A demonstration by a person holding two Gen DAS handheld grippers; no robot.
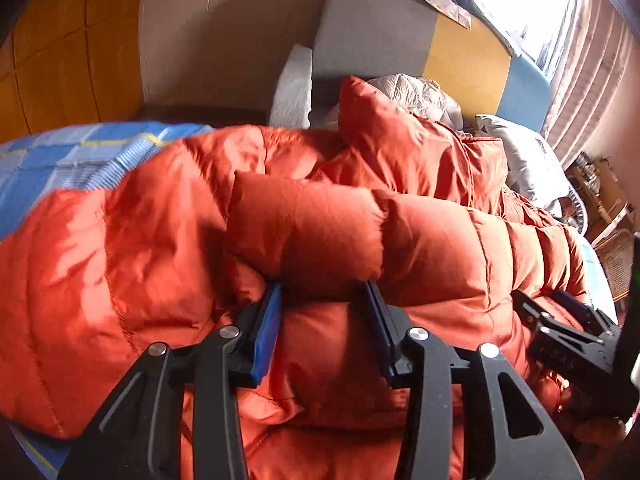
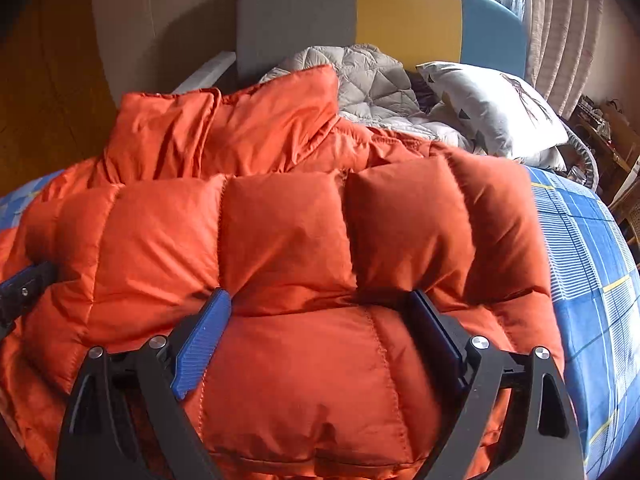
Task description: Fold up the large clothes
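- The orange puffer jacket (image 2: pixel 288 240) fills the middle of both views, spread over a blue checked bedsheet (image 2: pixel 592 264).
- Right gripper (image 2: pixel 320 300): jaws spread wide, a puffy section bulging between them; the pads do not visibly pinch it.
- Left gripper (image 1: pixel 324 292): jaws part open astride a padded fold, tips sunk in the fabric.
- Free sheet at right of the right view; grey quilt (image 2: pixel 360 76) and pillow (image 2: pixel 492 108) crowd the top.
- No readable writing.

Orange puffer jacket (image 2: pixel 288 248): one. Grey quilted jacket (image 2: pixel 360 76): one, behind the orange one. White patterned pillow (image 2: pixel 492 108): one. Bed with blue checked sheet (image 2: pixel 592 280): one. Headboard (image 2: pixel 408 20): one, in three panels, grey, yellow and blue. Tongs: two, left tongs (image 1: pixel 324 292) and right tongs (image 2: pixel 320 300), each with two blue pads.
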